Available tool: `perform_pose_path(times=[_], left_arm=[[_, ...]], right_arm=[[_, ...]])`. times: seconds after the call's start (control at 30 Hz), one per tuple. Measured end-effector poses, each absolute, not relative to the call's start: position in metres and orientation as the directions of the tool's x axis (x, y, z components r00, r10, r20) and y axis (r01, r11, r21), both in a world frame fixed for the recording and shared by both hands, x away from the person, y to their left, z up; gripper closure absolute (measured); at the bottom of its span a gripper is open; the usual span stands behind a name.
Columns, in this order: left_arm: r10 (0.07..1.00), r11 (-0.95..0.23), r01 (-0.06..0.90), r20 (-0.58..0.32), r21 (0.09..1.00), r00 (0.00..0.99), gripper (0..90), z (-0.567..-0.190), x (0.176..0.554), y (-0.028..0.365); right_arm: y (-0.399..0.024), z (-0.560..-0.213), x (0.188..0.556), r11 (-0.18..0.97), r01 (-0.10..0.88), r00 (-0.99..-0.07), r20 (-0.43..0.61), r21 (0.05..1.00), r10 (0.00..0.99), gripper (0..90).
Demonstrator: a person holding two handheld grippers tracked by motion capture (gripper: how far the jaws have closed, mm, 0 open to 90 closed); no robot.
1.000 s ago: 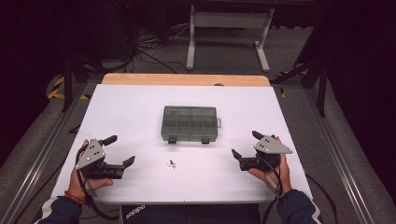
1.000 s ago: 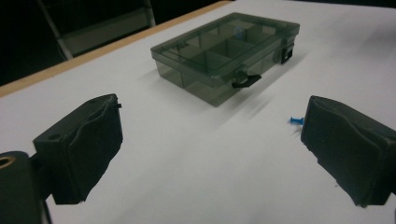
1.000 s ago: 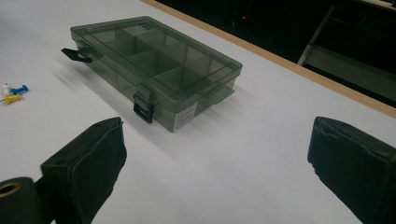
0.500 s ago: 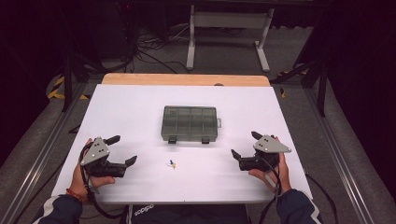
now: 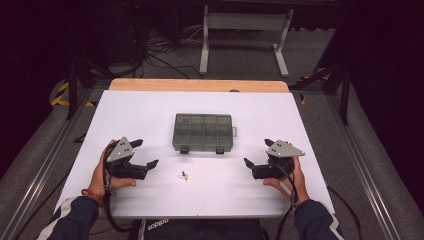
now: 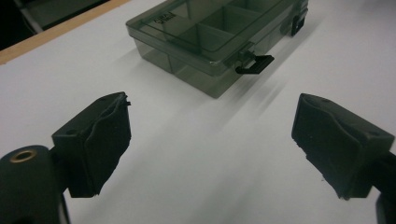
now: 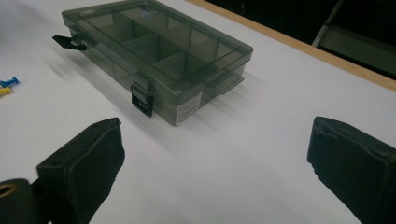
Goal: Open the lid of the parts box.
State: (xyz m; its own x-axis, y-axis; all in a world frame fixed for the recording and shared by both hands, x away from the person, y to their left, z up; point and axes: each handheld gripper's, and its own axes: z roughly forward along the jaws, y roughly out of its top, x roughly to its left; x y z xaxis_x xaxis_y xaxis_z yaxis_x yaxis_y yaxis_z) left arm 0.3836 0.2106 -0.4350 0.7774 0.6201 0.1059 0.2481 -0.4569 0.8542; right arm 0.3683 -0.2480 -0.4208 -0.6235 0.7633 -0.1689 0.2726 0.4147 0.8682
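A shut, smoke-grey compartment box [image 5: 203, 131] lies mid-table, its two black latches facing me. Two small push pins [image 5: 185, 175], one blue and one yellow, lie in front of it. My left gripper [image 5: 146, 152] is held at the left, pointing toward the box [image 6: 210, 37]; its jaws stand open and have just been closing a little, with nothing between them [image 6: 212, 121]. My right gripper [image 5: 256, 151] is held at the right, open and empty [image 7: 215, 140]. It looks at the box [image 7: 159, 51], with the pins [image 7: 8, 86] at that view's left edge.
The white tabletop [image 5: 150, 115] ends in a wooden strip [image 5: 200, 85] at the far side. Beyond it stand a metal frame [image 5: 240, 30] and cables on the dark floor. Rails run along both sides of the table.
My left gripper has moved right, toward the table's middle and the box. The right gripper, the box and the pins have stayed where they were.
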Motion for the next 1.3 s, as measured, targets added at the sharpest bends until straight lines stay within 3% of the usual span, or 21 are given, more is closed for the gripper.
perform_pose_path(times=[0.17,0.37,0.57,0.93,1.13,1.3], left_arm=[[0.606,-0.522,0.259,0.139,0.813,0.783,16.9,-0.437,0.396,0.194],[0.621,-0.529,0.306,0.115,0.792,0.775,22.9,-0.439,0.410,0.184],[0.627,-0.513,0.324,0.090,0.795,0.774,40.8,-0.438,0.421,0.176],[0.583,-0.567,0.336,0.078,0.752,0.809,59.3,-0.446,0.436,0.156],[0.576,-0.589,0.330,0.097,0.737,0.811,64.7,-0.448,0.436,0.153],[0.577,-0.595,0.339,0.093,0.729,0.812,67.1,-0.449,0.436,0.153]], right_arm=[[-0.240,-0.422,0.383,0.453,0.294,-0.649,-0.172,0.842,0.741,11.1],[-0.226,-0.427,0.395,0.501,0.315,-0.686,-0.172,0.806,0.707,21.4],[-0.210,-0.430,0.411,0.503,0.343,-0.705,-0.136,0.793,0.696,31.0],[-0.191,-0.439,0.426,0.558,0.368,-0.731,-0.139,0.744,0.668,51.2],[-0.195,-0.438,0.425,0.549,0.360,-0.727,-0.142,0.755,0.672,61.5],[-0.194,-0.441,0.425,0.568,0.369,-0.733,-0.146,0.735,0.665,64.1]])
